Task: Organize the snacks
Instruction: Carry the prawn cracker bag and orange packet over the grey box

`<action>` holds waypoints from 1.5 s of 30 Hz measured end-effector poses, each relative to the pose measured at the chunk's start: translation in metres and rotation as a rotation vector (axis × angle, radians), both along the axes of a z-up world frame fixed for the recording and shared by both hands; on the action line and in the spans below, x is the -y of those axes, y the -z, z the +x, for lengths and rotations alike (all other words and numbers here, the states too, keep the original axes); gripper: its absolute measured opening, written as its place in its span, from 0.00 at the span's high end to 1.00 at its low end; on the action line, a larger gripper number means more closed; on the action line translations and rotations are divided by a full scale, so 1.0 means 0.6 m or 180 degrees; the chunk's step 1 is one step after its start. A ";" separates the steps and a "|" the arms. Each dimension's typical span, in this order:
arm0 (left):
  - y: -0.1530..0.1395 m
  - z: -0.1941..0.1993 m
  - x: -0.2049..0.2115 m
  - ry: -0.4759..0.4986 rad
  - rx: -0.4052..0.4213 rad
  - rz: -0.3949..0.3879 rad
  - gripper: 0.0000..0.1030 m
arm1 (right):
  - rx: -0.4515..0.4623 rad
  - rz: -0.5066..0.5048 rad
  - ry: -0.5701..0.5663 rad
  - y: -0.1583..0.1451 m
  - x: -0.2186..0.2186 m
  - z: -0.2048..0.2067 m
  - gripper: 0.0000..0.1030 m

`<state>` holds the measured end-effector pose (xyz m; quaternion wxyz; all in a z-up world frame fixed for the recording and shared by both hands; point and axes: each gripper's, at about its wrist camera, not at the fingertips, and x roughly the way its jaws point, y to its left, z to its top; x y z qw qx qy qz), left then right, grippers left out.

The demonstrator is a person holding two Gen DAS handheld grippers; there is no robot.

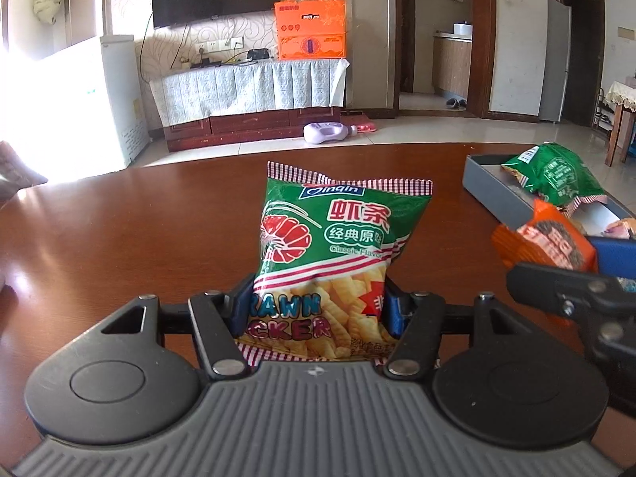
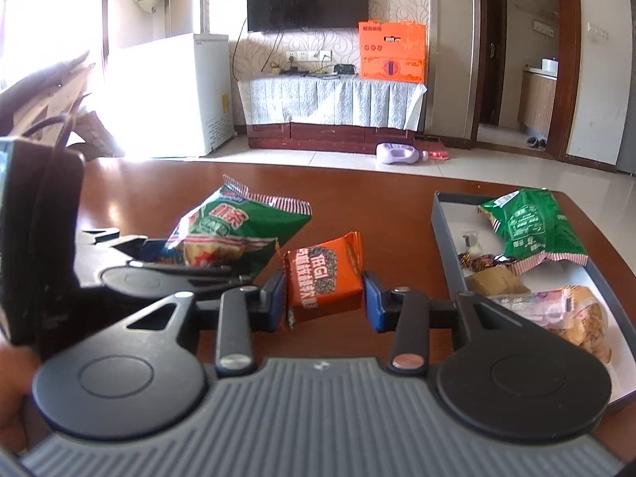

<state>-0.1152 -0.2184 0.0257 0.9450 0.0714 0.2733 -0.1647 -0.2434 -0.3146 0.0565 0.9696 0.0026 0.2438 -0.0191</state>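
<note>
Carrying snacks toward the grey shallow cardboard tray [image 2: 441,230], the left gripper [image 1: 318,310] clamps a green prawn-cracker bag [image 1: 338,238] and the right gripper [image 2: 324,298] pinches an orange foil packet [image 2: 322,274], each needing a free spot in the tray.

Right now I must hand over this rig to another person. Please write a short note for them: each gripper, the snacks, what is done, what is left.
Left gripper: shut on the green prawn cracker bag, held above the table.
Right gripper: shut on the orange snack packet, also lifted.
Done: the grey tray on the right already holds another green bag, wrapped candies and some pastry packs.
Left: put both held snacks into the tray.
</note>
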 end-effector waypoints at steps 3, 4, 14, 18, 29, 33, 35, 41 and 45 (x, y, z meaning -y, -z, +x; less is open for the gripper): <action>-0.003 -0.007 0.003 0.0021 0.0024 0.0035 0.35 | 0.0015 0.0025 0.0004 -0.003 0.008 -0.001 0.58; -0.005 -0.008 0.002 0.0027 0.0027 0.0031 0.35 | 0.0030 0.0020 0.0011 -0.004 0.009 -0.003 0.58; -0.031 -0.017 0.042 0.0193 0.0138 0.0014 0.35 | 0.0219 0.0090 0.0217 -0.022 0.051 -0.025 0.58; -0.042 -0.023 0.066 0.0272 0.0182 -0.0028 0.35 | 0.0296 0.0124 0.0315 -0.025 0.076 -0.035 0.58; -0.051 -0.027 0.134 0.0378 0.0177 -0.0059 0.35 | 0.0360 0.0174 0.0443 -0.027 0.122 -0.056 0.58; -0.052 -0.030 0.149 0.0413 0.0176 -0.0034 0.35 | 0.0377 0.0165 0.0451 -0.029 0.125 -0.062 0.58; -0.053 -0.032 0.157 0.0435 0.0180 -0.0025 0.35 | 0.0402 0.0145 0.0476 -0.030 0.127 -0.066 0.58; -0.054 -0.033 0.184 0.0516 0.0191 -0.0054 0.35 | 0.0451 0.0083 0.0545 -0.033 0.138 -0.077 0.58; -0.050 -0.030 0.209 0.0578 0.0175 -0.0075 0.35 | 0.0439 0.0065 0.0592 -0.033 0.154 -0.081 0.58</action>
